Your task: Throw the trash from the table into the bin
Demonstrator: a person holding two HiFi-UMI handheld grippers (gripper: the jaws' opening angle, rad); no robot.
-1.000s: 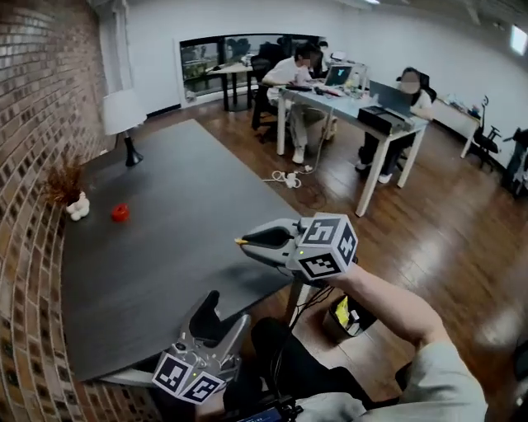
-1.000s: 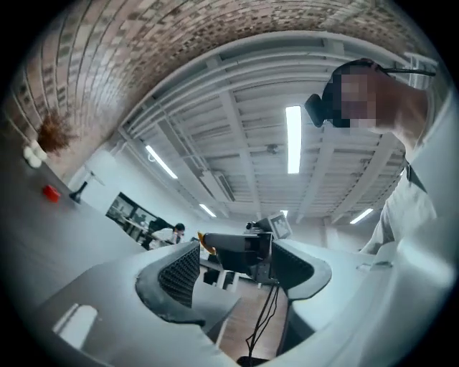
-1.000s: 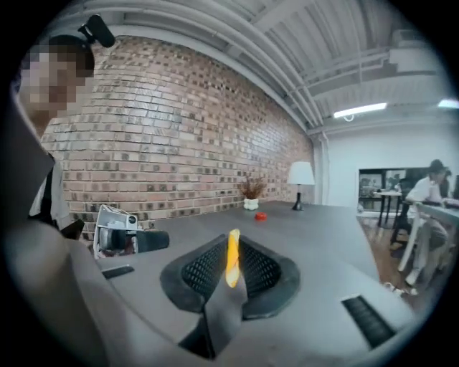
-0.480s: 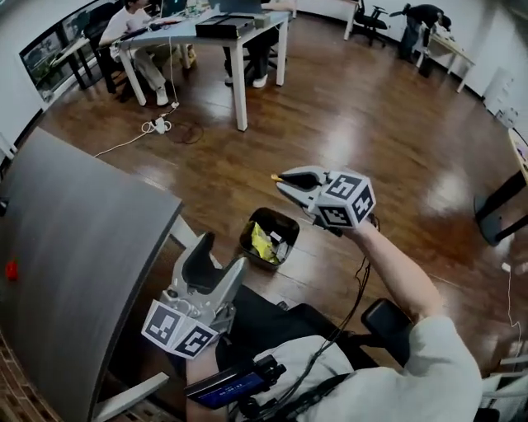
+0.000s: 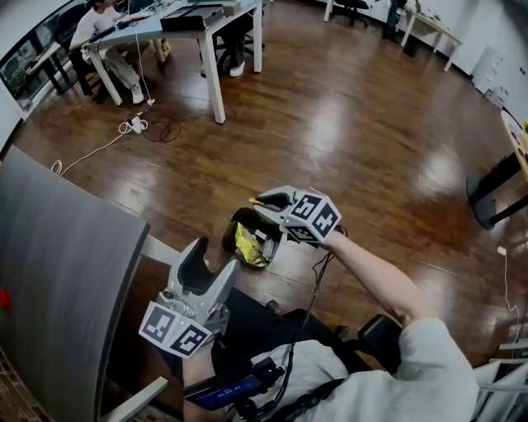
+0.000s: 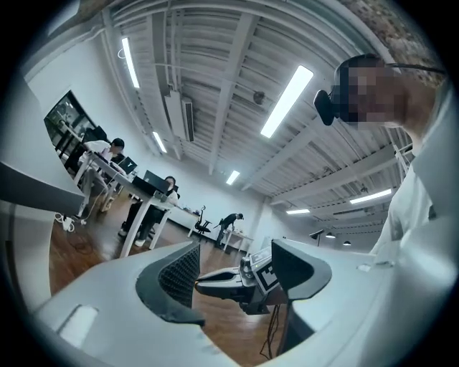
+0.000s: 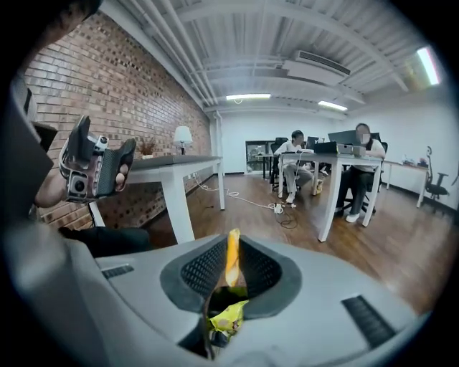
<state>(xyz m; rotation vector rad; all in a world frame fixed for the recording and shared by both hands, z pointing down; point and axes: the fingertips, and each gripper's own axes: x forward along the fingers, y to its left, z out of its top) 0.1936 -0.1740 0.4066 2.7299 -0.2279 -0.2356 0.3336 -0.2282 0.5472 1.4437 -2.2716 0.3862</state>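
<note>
My right gripper hangs just above a small dark bin on the wooden floor. Its jaws are shut on a thin yellow-orange scrap of trash, which stands up between the pads in the right gripper view. Straight under the jaws the bin shows a crumpled yellow wrapper, also seen from the head view as a yellow wrapper. My left gripper sits low by my lap, open and empty. In the left gripper view its jaws frame the right gripper.
The dark grey table fills the left, with a small red thing at the picture's edge. White desks with seated people stand at the back, cables on the floor near them. A black desk leg is at the right.
The head view has swung from the table to the floor. My right gripper came down with the scrap to just over the bin. The left gripper stays open by my lap.
</note>
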